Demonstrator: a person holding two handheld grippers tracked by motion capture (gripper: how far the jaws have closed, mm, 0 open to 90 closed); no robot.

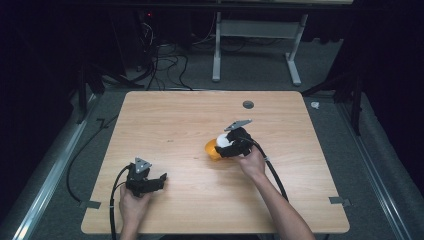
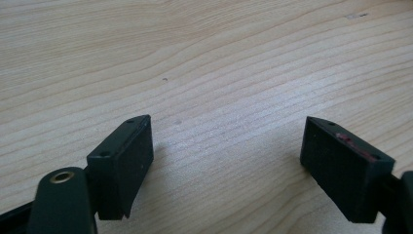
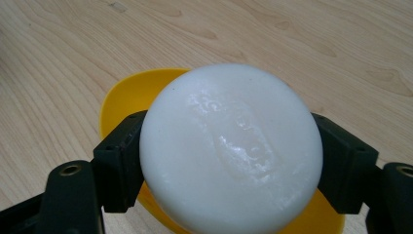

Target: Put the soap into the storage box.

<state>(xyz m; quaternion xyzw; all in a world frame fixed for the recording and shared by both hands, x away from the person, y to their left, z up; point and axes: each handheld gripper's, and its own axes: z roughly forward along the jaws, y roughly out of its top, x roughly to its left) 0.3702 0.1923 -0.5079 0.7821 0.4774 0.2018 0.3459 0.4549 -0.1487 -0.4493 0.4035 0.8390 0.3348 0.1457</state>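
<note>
A round white bar of soap (image 3: 231, 146) sits between the two black jaws of my right gripper (image 3: 229, 163), which is shut on its sides. Right under it lies a yellow dish (image 3: 127, 95), its rim showing past the soap on the left. In the high view the right gripper (image 1: 231, 144) holds the white soap (image 1: 224, 140) over the yellow dish (image 1: 212, 149) near the middle of the wooden table (image 1: 190, 120). My left gripper (image 1: 159, 180) rests at the table's front left, and in its own view the left gripper (image 2: 226, 168) stands open over bare wood.
A small dark round disc (image 1: 248, 104) lies near the table's far edge. Black cables trail from both grippers off the front edge. Beyond the table stand a white metal frame (image 1: 256, 45) and tangled cables on the grey floor.
</note>
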